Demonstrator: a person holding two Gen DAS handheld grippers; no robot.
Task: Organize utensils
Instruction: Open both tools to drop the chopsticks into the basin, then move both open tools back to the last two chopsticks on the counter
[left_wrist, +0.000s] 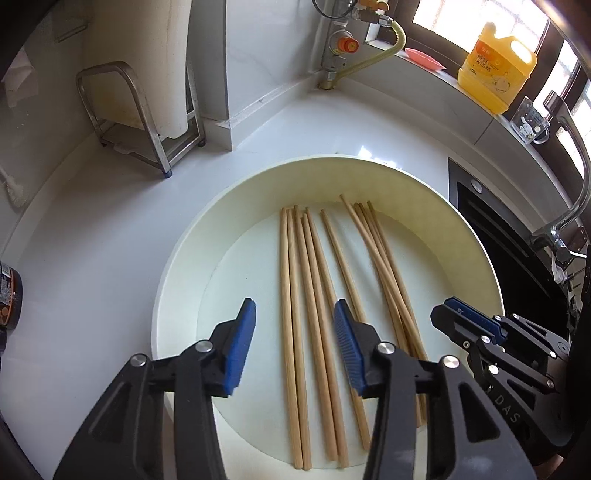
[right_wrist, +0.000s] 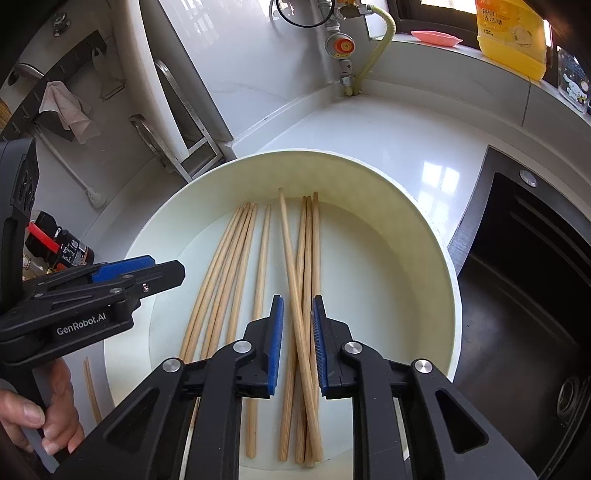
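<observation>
1. The left gripper (left_wrist: 294, 343) hangs over the near half of the basin (left_wrist: 192, 236) with its jaws moderately apart; chopsticks lie below the gap, but the pads press on nothing.
2. The right gripper (right_wrist: 297, 343) stands with a narrow gap, and a crossed bundle of chopsticks (right_wrist: 301, 295) runs between its blue pads. A sliver of space shows on each side, so I judge it is not clamped on them yet.
3. A hand (right_wrist: 40, 410) holds the left tool's grip at the lower left of the right wrist view.
4. The wooden chopsticks (left_wrist: 314, 295) lie loose on the basin's floor in three rough groups: several at the left, one alone in the middle, a crossing cluster at the right.
5. Two chopsticks (right_wrist: 90, 384) rest outside the basin on the white bench (left_wrist: 92, 229).
6. As a judgement, the sorting is barely begun: nearly every chopstick is still to be gathered, aligned and lifted out, and no holder for them shows.
</observation>
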